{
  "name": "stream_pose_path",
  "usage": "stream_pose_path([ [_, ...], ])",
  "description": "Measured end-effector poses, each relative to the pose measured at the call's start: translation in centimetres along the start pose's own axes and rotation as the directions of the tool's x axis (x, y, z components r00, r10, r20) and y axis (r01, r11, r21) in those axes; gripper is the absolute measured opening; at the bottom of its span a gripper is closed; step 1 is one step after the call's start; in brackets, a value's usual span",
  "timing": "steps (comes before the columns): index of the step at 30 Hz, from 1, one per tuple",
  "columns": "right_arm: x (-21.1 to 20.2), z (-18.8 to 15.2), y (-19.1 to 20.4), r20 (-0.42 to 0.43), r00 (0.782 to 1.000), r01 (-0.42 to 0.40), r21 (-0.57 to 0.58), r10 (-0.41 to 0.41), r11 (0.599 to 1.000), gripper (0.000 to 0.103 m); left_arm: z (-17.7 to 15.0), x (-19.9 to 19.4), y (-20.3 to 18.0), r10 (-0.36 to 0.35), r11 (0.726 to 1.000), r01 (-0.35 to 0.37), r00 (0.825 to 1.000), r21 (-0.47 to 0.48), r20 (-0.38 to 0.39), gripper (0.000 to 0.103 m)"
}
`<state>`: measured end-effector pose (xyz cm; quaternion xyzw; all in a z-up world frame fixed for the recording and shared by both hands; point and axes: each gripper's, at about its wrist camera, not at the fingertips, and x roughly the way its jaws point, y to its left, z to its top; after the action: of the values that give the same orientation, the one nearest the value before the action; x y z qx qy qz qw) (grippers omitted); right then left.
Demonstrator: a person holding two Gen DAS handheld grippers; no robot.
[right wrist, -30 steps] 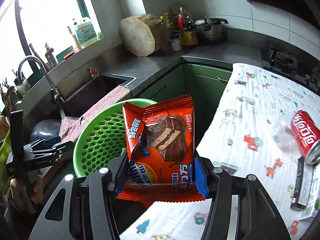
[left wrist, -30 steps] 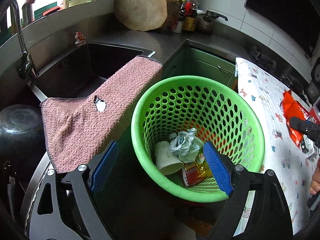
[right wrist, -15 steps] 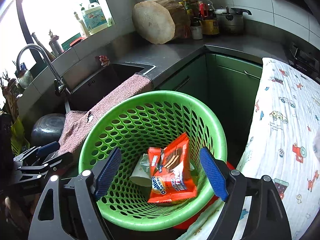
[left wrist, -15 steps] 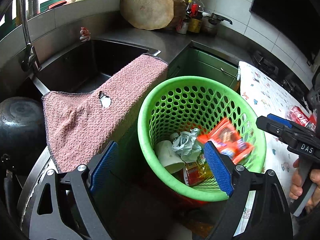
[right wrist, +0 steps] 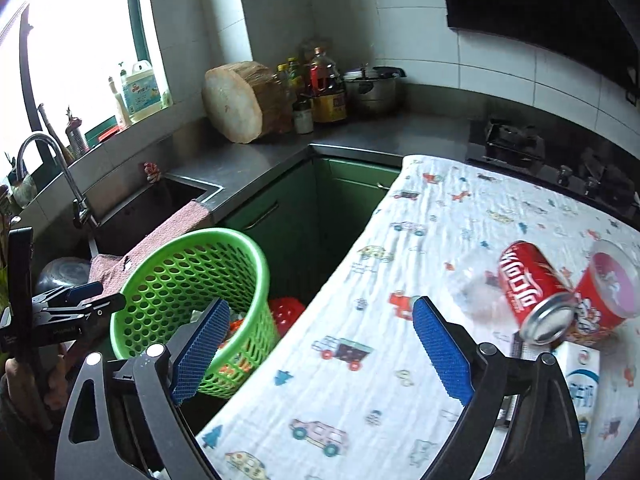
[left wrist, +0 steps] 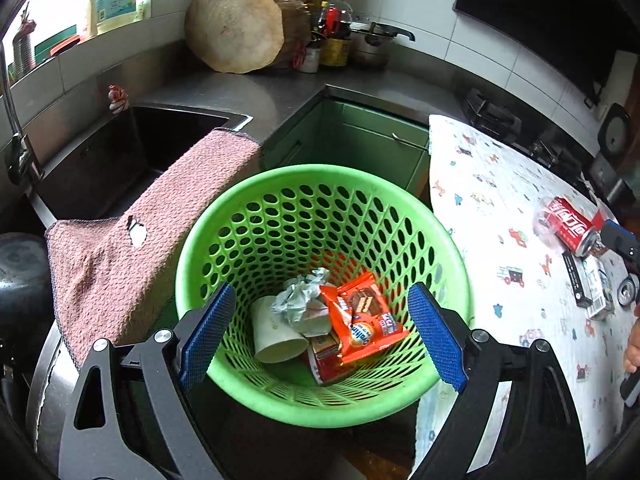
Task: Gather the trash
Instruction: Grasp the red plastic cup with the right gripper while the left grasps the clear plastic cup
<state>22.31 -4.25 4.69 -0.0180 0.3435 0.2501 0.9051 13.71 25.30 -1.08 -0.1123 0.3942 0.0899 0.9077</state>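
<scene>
Trash collection: we are holding our left gripper (left wrist: pixel 322 334) released and empty over the green basket (left wrist: pixel 256 200), where the orange wrapper (left wrist: pixel 362 322) is lying. Our right gripper (right wrist: pixel 320 354), also released, is facing the red can (right wrist: pixel 528 284) at two o'clock.

Left hand-held gripper (left wrist: pixel 320 336), right hand-held gripper (right wrist: pixel 318 350), black frames, silver screws, textured blue pads (left wrist: pixel 436 338)

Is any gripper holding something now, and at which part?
Nothing is held. The left gripper and the right gripper are both open and empty; the orange wrapper lies in the green basket.
</scene>
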Motion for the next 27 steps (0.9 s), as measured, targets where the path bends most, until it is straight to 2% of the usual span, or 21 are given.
stream_pose_path([
  [7, -4.6, -0.9, -9.5, 0.037, 0.986, 0.162, 0.072, -0.164, 0.984, 0.092, 1.5, 1.1, -5.8, -0.064, 0.996, 0.065, 0.998, 0.065, -0.008, 0.087],
  [12, -5.5, -2.5, -14.6, 0.023, 0.97, 0.236, 0.111, -0.24, 0.965, 0.092, 2.7, 2.6, -10.9, -0.114, 0.984, 0.116, 0.993, 0.135, -0.022, 0.087],
  [20, -2.7, -4.4, -19.9, -0.029, 0.97, 0.242, 0.142, -0.24, 0.96, 0.092, 4.5, 6.1, -18.9, -0.232, 0.945, 0.243, 0.97, 0.22, -0.073, 0.087],
  [27, 0.1, -4.1, -22.5, -0.019, 0.98, 0.199, 0.165, -0.199, 0.966, 0.092, 5.6, 10.1, -24.2, -0.272, 0.913, 0.297, 0.954, 0.28, -0.125, 0.087],
])
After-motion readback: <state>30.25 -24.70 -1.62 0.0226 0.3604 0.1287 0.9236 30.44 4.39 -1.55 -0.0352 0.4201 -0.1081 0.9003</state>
